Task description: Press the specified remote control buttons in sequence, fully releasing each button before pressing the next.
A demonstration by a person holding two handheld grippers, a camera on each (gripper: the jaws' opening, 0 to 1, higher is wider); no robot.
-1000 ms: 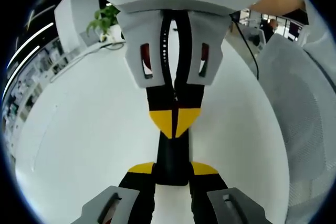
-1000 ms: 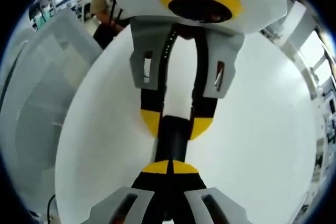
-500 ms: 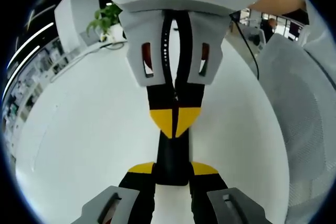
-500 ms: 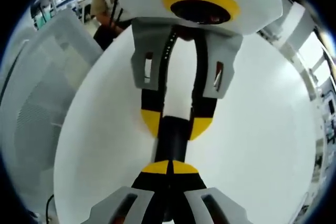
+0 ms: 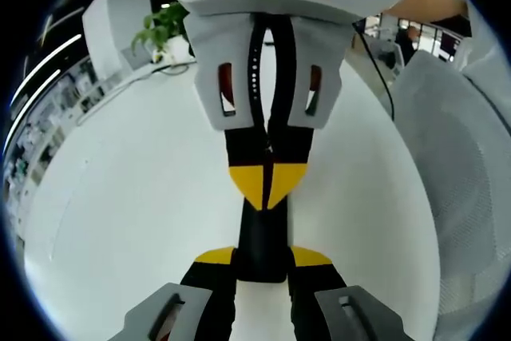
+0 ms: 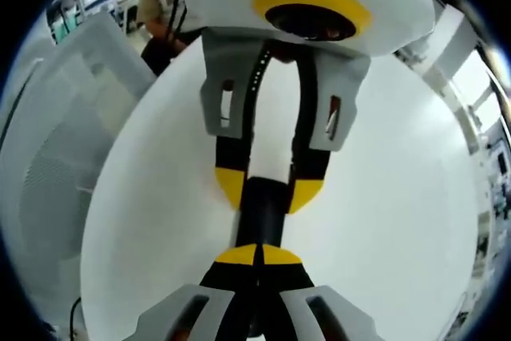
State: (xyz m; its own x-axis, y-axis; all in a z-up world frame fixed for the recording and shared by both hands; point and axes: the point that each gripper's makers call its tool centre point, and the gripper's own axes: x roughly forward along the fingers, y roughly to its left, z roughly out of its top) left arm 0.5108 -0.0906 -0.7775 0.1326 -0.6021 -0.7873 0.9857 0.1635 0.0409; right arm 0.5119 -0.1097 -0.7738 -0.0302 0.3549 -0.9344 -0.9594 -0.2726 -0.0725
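From my left tool [image 5: 263,257], the way ahead at 12 o'clock is blocked: my right tool [image 5: 267,177] faces me tip to tip, both set on the black remote control [image 5: 262,245] lying between us. The white worktop [image 5: 136,205] lies bare from 7 round to 10 o'clock, with room to pass. At 11 o'clock a potted plant [image 5: 162,29] stands at the far edge. From 1 to 4 o'clock a white mesh chair [image 5: 467,189] crowds that edge. From my right tool [image 6: 257,255], bare worktop [image 6: 391,197] opens from 1 to 5 o'clock; the chair [image 6: 56,157] closes off 8 to 10 o'clock
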